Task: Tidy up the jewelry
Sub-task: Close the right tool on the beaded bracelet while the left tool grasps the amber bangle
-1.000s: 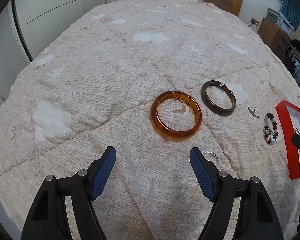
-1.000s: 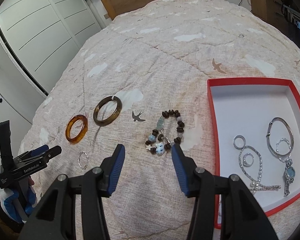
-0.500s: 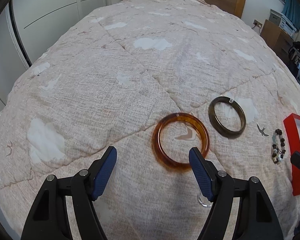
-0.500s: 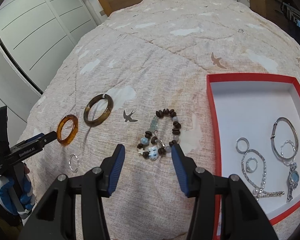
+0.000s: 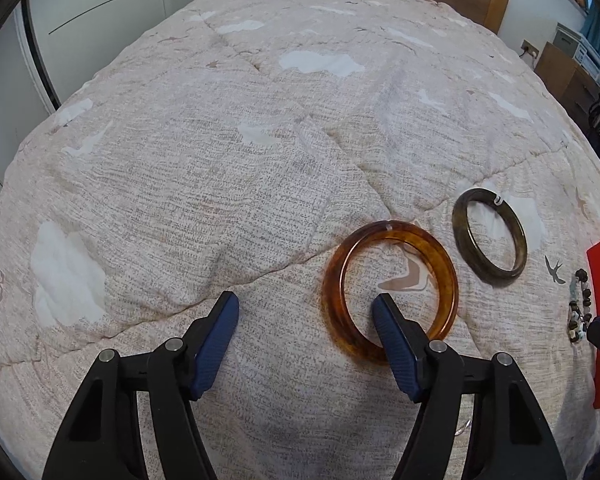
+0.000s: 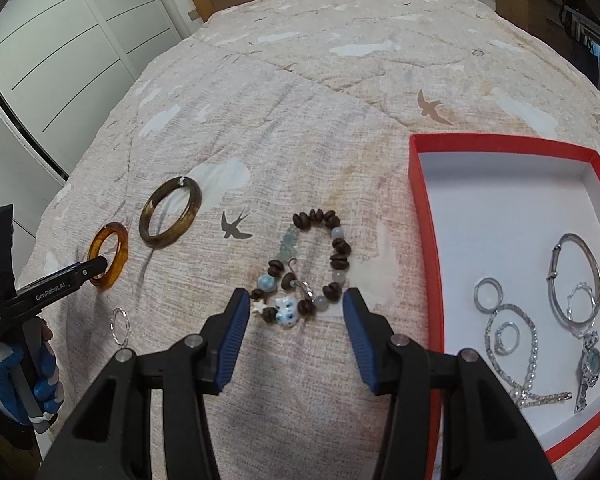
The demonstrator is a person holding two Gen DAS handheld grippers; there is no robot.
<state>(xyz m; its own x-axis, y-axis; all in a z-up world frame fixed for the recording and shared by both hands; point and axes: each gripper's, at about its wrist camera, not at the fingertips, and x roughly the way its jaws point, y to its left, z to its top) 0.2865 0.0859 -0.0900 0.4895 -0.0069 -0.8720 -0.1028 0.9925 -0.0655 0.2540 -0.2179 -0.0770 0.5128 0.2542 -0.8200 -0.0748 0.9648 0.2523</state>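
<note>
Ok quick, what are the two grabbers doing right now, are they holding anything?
Left gripper: open, just been closing, one finger inside the amber bangle, not gripping it.
Right gripper: open, holding nothing, at the beaded bracelet.

the left tongs (image 5: pixel 305 312) hide part of the amber bangle's (image 5: pixel 444 264) near rim.

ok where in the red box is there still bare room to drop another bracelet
The red box is bare across its far half, from the top rim down to about mid-floor, and along its left wall. The near right part is crowded: silver bangle, rings, chain bracelet and watch lie close together, some overlapping. Outside it, the quilt beyond the beaded bracelet is bare too.
</note>
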